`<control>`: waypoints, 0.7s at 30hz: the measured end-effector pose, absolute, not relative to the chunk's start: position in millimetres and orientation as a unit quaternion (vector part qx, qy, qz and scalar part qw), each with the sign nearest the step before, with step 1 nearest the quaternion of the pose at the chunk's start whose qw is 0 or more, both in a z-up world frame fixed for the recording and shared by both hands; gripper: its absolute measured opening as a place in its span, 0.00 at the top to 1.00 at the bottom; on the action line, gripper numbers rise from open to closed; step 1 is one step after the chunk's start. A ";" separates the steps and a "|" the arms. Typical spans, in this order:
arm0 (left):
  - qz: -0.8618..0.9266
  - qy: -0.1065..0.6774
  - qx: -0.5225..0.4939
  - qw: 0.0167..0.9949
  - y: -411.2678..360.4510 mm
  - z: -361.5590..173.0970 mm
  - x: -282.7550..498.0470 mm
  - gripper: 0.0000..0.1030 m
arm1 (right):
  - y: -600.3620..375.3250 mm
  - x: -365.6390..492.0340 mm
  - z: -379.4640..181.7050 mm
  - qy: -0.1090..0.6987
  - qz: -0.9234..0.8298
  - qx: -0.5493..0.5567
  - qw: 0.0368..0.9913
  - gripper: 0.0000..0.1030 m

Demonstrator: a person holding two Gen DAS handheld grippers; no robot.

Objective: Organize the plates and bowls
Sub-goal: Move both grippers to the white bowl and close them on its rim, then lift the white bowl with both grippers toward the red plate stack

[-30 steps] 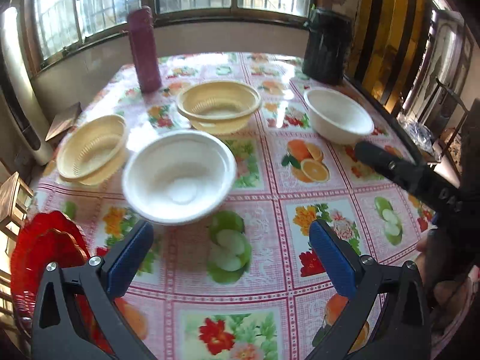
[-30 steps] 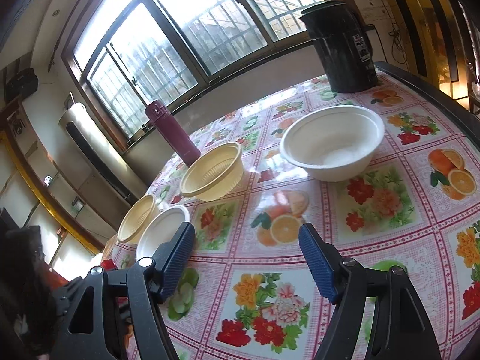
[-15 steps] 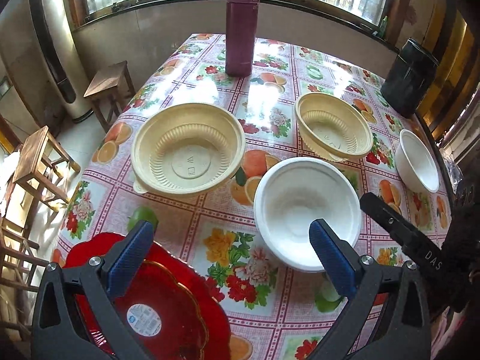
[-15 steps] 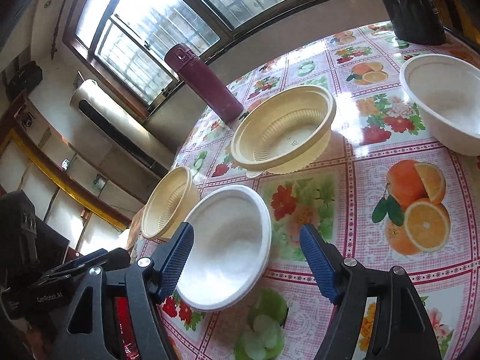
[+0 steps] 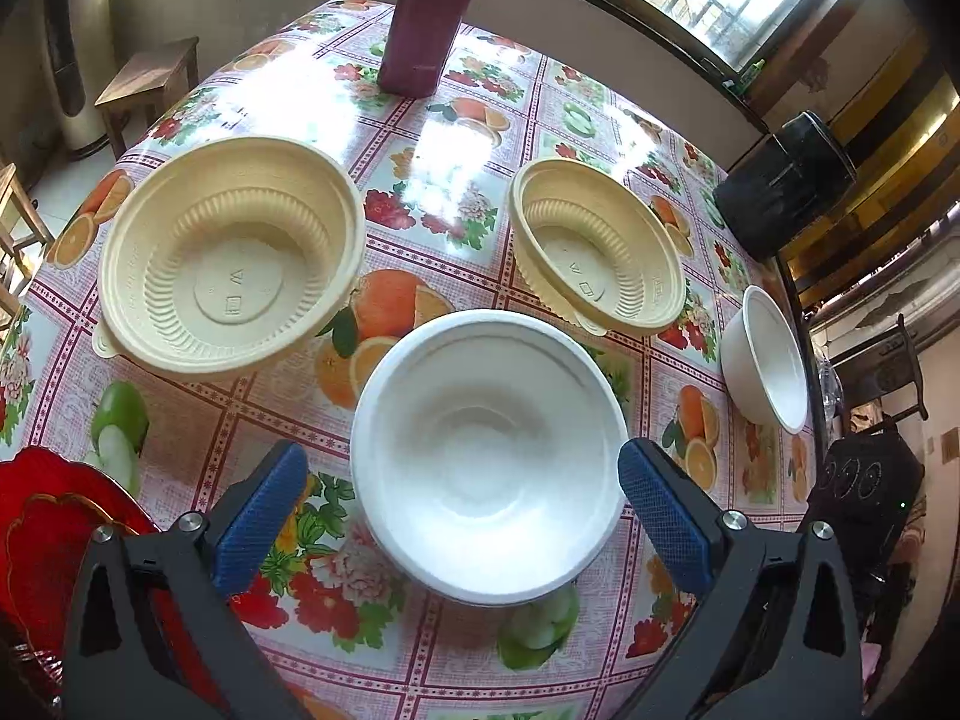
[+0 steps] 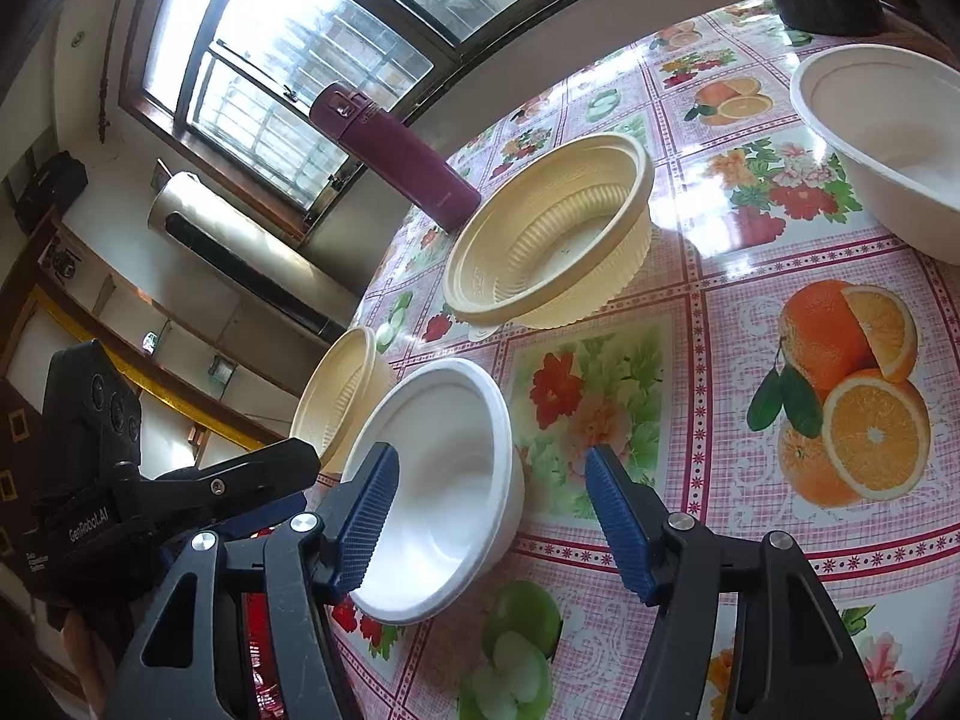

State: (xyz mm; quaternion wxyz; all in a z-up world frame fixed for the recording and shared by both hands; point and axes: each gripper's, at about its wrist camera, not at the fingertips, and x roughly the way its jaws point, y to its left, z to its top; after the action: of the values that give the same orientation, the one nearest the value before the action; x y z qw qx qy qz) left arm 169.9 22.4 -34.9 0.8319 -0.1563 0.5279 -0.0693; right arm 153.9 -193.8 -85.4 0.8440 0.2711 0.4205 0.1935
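1. The left hand-held gripper hangs spread wide astride the near white bowl, pinching nothing.
2. The right hand-held gripper, also spread and empty, sits just right of that bowl.
3. A red plate lies left of the bowl on the bench.
4. Beyond the bowl stand two cream bowls.
5. Far right of it sits a second white bowl.
6. Farthest back stands a maroon flask.

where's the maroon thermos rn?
The maroon thermos stands upright at the table's far edge by the window, top centre in the left wrist view, beyond the two yellow bowls; nothing touches it.
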 end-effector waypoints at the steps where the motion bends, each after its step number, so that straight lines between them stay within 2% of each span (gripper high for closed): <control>1: -0.065 0.528 -0.159 0.832 22.1 -36.4 171.4 0.03 | -194.2 154.1 -85.7 0.421 0.192 0.272 0.844 0.36; 4: -0.060 0.524 -0.165 0.833 21.8 -40.0 171.6 0.24 | -194.5 154.1 -85.9 0.420 0.193 0.268 0.845 0.36; 6: -0.058 0.525 -0.168 0.832 22.6 -42.6 171.7 0.44 | -192.7 153.6 -86.0 0.420 0.194 0.266 0.845 0.36; 7: -0.057 0.524 -0.170 0.833 23.9 -43.4 171.3 0.48 | -192.3 153.8 -86.3 0.421 0.195 0.266 0.845 0.36; 9: -0.059 0.528 -0.179 0.828 27.5 -48.1 171.1 0.70 | -190.7 154.1 -86.5 0.422 0.196 0.267 0.844 0.36; 11: -0.059 0.533 -0.191 0.822 31.6 -53.9 171.3 0.74 | -189.6 154.5 -87.4 0.423 0.197 0.267 0.843 0.36; 15: -0.049 0.532 -0.197 0.822 39.0 -57.5 167.5 0.74 | -187.3 154.2 -88.2 0.424 0.202 0.267 0.841 0.37; 19: -0.049 0.509 -0.183 0.840 45.0 -39.5 159.5 0.74 | -186.4 154.0 -86.2 0.418 0.206 0.266 0.844 0.39; 21: -0.046 0.505 -0.169 0.845 45.4 -33.0 158.1 0.73 | -184.1 154.6 -86.7 0.420 0.207 0.260 0.844 0.43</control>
State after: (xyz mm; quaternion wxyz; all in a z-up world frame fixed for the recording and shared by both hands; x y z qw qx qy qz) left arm 158.1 45.4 -33.0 0.8453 -0.1690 0.5048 -0.0464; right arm 154.6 -184.1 -86.7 0.8444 0.2603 0.4198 0.2073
